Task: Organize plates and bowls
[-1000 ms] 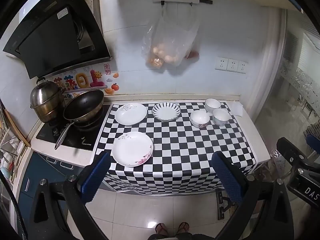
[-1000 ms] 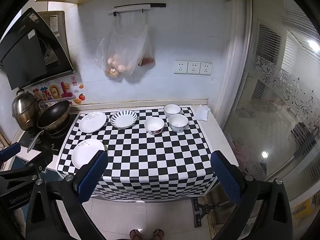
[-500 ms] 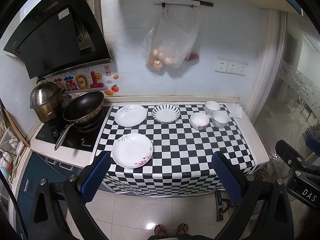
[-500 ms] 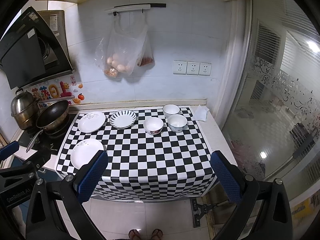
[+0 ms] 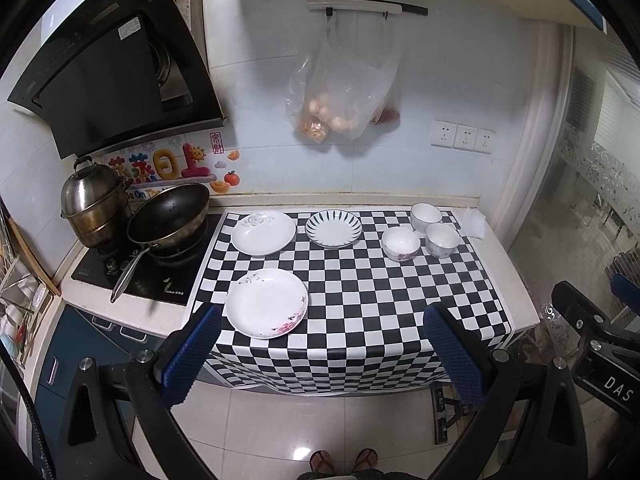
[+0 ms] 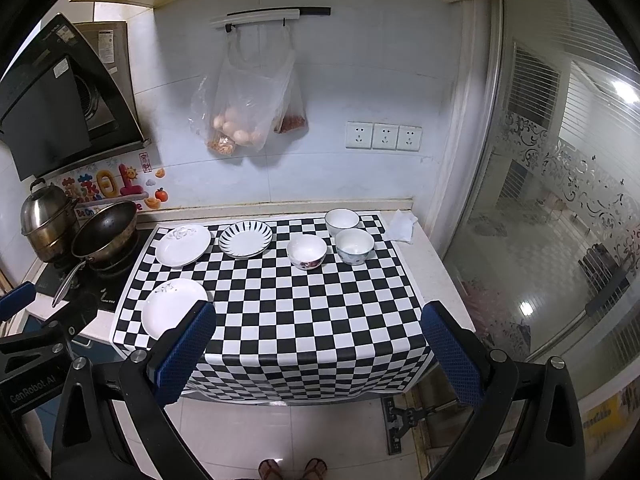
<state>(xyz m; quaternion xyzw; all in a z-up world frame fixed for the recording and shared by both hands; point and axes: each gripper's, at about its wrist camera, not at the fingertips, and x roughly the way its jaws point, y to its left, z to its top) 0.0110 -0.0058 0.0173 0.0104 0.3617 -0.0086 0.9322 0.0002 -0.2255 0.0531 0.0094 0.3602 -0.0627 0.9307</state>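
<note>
plates [image 5: 267,303] and bowls [image 5: 401,243] sit unstacked ahead of both spread, empty grippers [image 5: 316,350] [image 6: 316,350]; approach comes first, likely toward the nearest plate.

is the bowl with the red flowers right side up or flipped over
Right side up. The bowl shows its open white inside facing upward, and it stands on the checkered cloth.

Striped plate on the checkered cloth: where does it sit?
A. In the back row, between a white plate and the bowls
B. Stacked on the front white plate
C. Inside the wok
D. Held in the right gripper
A: the striped plate lies flat in the back row, apart from the white plate on one side and the three bowls on the other.
</note>
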